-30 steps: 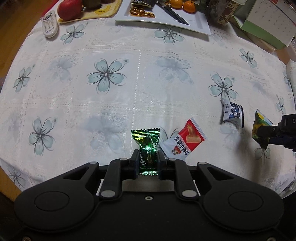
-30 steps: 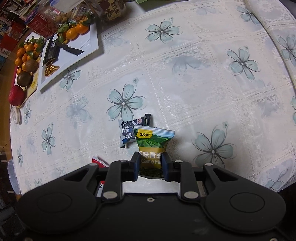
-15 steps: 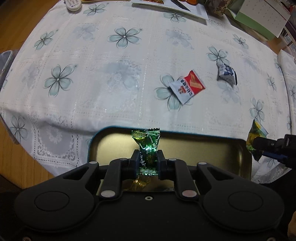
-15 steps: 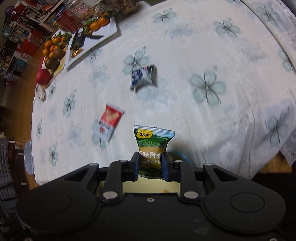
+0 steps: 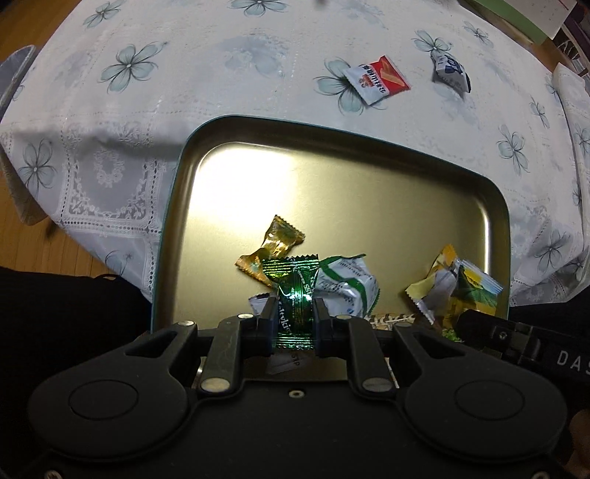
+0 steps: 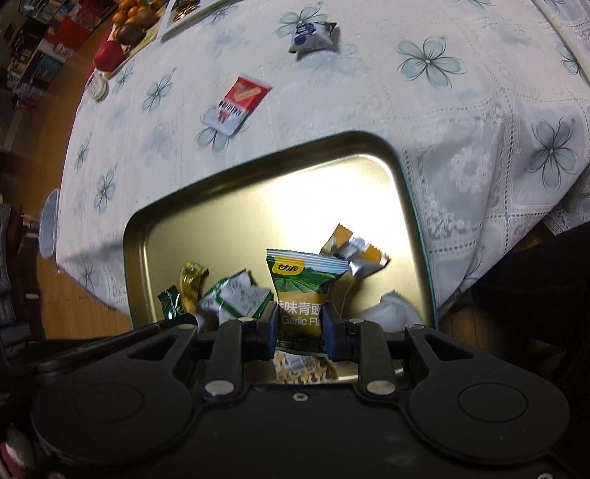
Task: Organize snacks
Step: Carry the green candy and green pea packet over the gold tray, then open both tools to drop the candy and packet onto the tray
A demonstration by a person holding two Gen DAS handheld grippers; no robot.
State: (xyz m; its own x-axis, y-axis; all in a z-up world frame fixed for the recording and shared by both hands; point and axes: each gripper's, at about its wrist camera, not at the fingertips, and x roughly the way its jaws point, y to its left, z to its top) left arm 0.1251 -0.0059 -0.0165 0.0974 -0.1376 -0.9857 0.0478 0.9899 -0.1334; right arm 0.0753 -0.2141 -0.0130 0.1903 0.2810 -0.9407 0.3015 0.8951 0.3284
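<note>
My left gripper (image 5: pixel 295 317) is shut on a dark green foil candy (image 5: pixel 293 291) and holds it over the open metal tin (image 5: pixel 177 191). My right gripper (image 6: pixel 299 324) is shut on a green and yellow garlic pea packet (image 6: pixel 304 283) over the same tin (image 6: pixel 409 206). Several wrapped snacks lie in the tin, among them a gold candy (image 5: pixel 273 243) and a white-green packet (image 5: pixel 346 283). A red and white packet (image 5: pixel 378 79) and a blue and white packet (image 5: pixel 450 70) lie on the tablecloth beyond the tin.
The tin sits in front of the table's near edge, below the flowered white tablecloth (image 5: pixel 228 55). Fruit on a tray (image 6: pixel 125 25) stands at the far side. Wooden floor (image 5: pixel 33 243) shows to the left.
Both grippers have pulled back from the table with their snacks and lowered over the tin. The tin now fills the near view. The two packets on the cloth have not moved.
</note>
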